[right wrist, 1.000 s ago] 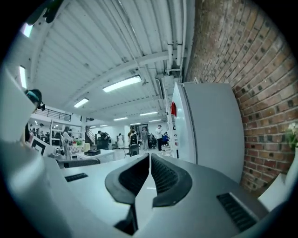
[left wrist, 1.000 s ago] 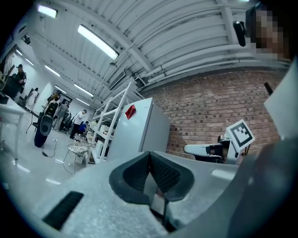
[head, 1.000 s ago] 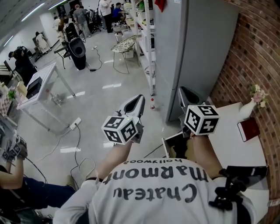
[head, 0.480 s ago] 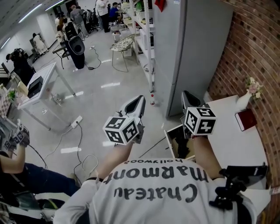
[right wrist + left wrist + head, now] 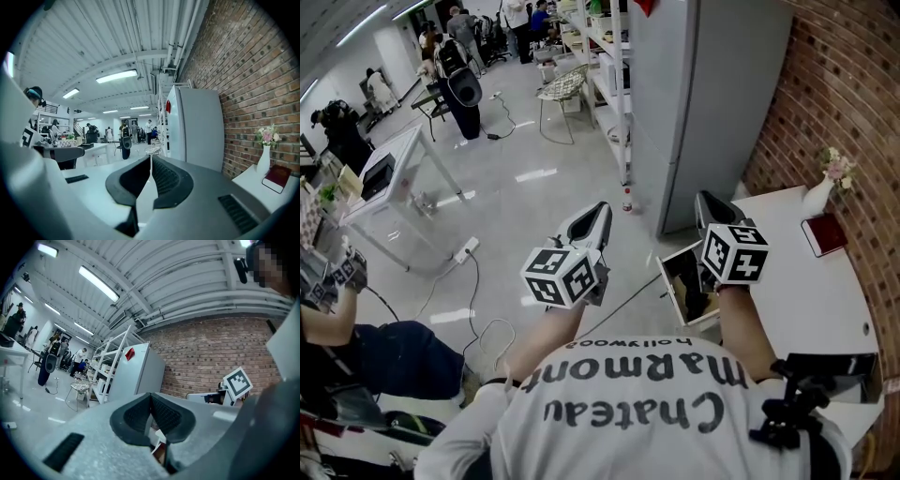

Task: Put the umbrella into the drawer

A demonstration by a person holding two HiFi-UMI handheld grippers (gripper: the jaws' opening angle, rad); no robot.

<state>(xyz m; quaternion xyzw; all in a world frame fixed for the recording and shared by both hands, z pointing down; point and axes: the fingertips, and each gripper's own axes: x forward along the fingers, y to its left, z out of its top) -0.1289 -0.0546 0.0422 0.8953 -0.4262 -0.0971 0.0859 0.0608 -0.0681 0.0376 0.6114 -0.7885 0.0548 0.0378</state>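
Note:
In the head view a drawer [image 5: 669,285] stands pulled out from under the white table [image 5: 797,291]. Something dark lies inside it; I cannot tell whether it is the umbrella. My right gripper [image 5: 709,199] hovers just above and beyond the drawer, shut with nothing between its pads [image 5: 150,158]. My left gripper [image 5: 598,208] hangs over the floor to the drawer's left, apart from it. Its jaws meet at the tip in the left gripper view [image 5: 151,395], and it holds nothing. No umbrella shows plainly in any view.
A tall grey cabinet [image 5: 703,94] stands against the brick wall [image 5: 853,103] beyond the table. A white vase with flowers [image 5: 821,187] and a red book [image 5: 823,234] sit at the table's far end. Cables [image 5: 478,328] lie on the floor at left, where another person sits.
Both grippers have shifted level across the room with the person. The open drawer and table have slid up and left in the head view, showing more of the drawer. Both pairs of jaws stay shut.

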